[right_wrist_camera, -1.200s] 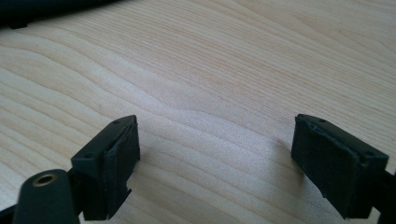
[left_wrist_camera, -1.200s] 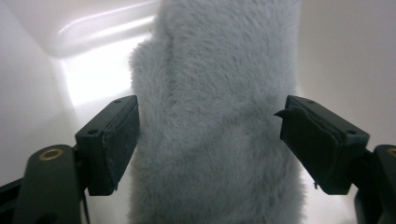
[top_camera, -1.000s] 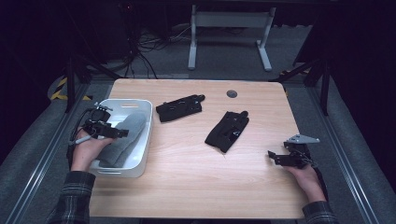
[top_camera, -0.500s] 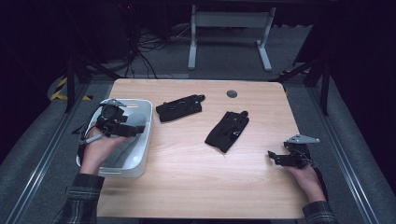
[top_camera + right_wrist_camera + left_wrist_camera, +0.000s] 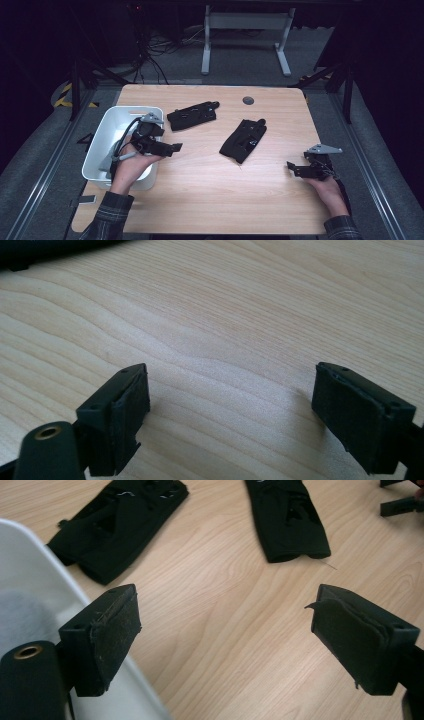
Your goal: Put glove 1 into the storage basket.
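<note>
Left gripper empty, jaws just been opening, nothing between them, at white bin rim; near black glove lies just ahead, long axis crosswise; second glove farther; right gripper wide apart, empty, well away.

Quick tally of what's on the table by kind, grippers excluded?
Black gloves: 2, one by the bin, one mid-table
White bin: 1
Total: 3
</note>
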Demonstrator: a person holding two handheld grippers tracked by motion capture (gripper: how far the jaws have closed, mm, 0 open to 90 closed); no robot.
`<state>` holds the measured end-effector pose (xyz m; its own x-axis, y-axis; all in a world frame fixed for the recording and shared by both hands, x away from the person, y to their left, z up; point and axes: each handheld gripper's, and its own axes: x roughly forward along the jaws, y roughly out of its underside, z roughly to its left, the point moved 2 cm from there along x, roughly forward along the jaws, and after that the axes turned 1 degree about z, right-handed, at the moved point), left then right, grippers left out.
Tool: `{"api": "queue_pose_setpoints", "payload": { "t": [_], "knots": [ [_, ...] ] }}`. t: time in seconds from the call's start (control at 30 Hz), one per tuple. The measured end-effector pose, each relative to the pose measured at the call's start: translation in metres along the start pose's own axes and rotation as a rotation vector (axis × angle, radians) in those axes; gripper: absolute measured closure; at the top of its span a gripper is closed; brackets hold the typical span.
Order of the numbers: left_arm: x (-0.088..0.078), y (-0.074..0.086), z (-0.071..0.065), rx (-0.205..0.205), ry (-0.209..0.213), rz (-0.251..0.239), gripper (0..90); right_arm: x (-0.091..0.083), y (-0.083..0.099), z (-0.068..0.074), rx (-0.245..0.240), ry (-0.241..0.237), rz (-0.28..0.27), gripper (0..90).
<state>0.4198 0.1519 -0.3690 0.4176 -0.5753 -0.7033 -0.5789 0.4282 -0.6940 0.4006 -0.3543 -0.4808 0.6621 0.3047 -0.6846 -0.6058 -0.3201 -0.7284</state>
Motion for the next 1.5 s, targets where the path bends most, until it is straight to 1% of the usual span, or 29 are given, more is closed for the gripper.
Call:
{"api": "queue_pose_setpoints", "payload": {
  "t": [0.03,0.1,0.13,0.2,0.3,0.33,0.37,0.53,0.6,0.73,0.83,0.93,1.03,1.1,1.2,1.23,1.27,1.3,1.33,1.37,1.43,1.5],
  "knots": [
    [0.0,0.0,0.0,0.0,0.0,0.0,12.5,0.0,0.0,0.0,0.0,0.0,0.0,16.0],
    [0.006,0.001,-0.006,0.013,0.006,0.003,12.5,0.0,0.0,0.0,0.0,0.0,0.0,16.0],
    [0.011,0.002,-0.012,0.026,0.015,0.01,12.5,0.0,0.0,0.0,0.0,0.0,0.0,16.0],
    [0.018,0.003,-0.018,0.034,0.029,0.01,12.5,0.0,0.0,0.0,0.0,0.0,0.0,16.0],
    [0.029,0.006,-0.027,0.058,0.043,0.028,12.5,0.0,0.0,0.0,0.0,0.0,0.001,15.9],
    [0.032,0.006,-0.029,0.055,0.043,0.029,12.5,0.0,0.0,0.0,0.0,0.0,0.001,15.8],
    [0.037,0.008,-0.033,0.065,0.046,0.041,12.5,0.0,0.0,0.0,0.0,0.0,0.001,15.8],
    [0.053,0.014,-0.044,0.093,0.033,0.05,12.6,0.0,0.0,0.0,0.001,0.002,0.002,15.5],
    [0.06,0.018,-0.048,0.099,0.036,0.058,12.6,0.0,0.0,0.0,0.001,0.004,0.002,15.3],
    [0.078,0.028,-0.055,0.12,0.036,0.066,12.5,0.0,0.0,0.0,0.001,0.007,0.002,15.0],
    [0.088,0.034,-0.056,0.15,0.016,0.087,12.5,0.0,0.0,0.002,0.0,0.014,0.001,14.9],
    [0.095,0.041,-0.054,0.151,0.014,0.089,12.5,0.0,0.0,0.002,-0.006,0.007,-0.001,14.7],
    [0.101,0.049,-0.05,0.141,0.024,0.108,10.7,0.0,0.0,0.002,-0.005,0.006,0.002,14.5],
    [0.103,0.053,-0.048,0.147,0.02,0.111,10.0,0.0,0.0,0.002,-0.005,0.006,0.003,14.5],
    [0.104,0.058,-0.045,0.155,0.013,0.099,8.6,0.0,0.0,0.002,-0.007,-0.003,0.002,16.2],
    [0.105,0.06,-0.044,0.153,0.03,0.105,7.8,-0.001,0.0,0.003,-0.008,-0.006,0.004,16.7],
    [0.105,0.06,-0.044,0.153,0.03,0.105,5.8,-0.001,0.0,0.003,-0.008,-0.006,0.004,16.7],
    [0.107,0.062,-0.044,0.157,0.037,0.111,5.8,-0.001,0.0,0.003,-0.008,-0.007,0.008,17.3],
    [0.111,0.065,-0.044,0.185,0.027,0.136,1.6,-0.002,-0.001,0.004,-0.015,-0.011,0.012,19.3],
    [0.111,0.065,-0.044,0.185,0.027,0.136,0.2,-0.002,-0.001,0.004,-0.015,-0.011,0.012,19.3],
    [0.111,0.068,-0.044,0.213,0.01,0.137,0.0,-0.002,-0.002,0.005,-0.021,-0.021,0.015,21.3],
    [0.111,0.069,-0.043,0.218,0.015,0.128,0.0,-0.003,-0.003,0.006,-0.02,-0.027,0.011,22.4]
  ]
}}
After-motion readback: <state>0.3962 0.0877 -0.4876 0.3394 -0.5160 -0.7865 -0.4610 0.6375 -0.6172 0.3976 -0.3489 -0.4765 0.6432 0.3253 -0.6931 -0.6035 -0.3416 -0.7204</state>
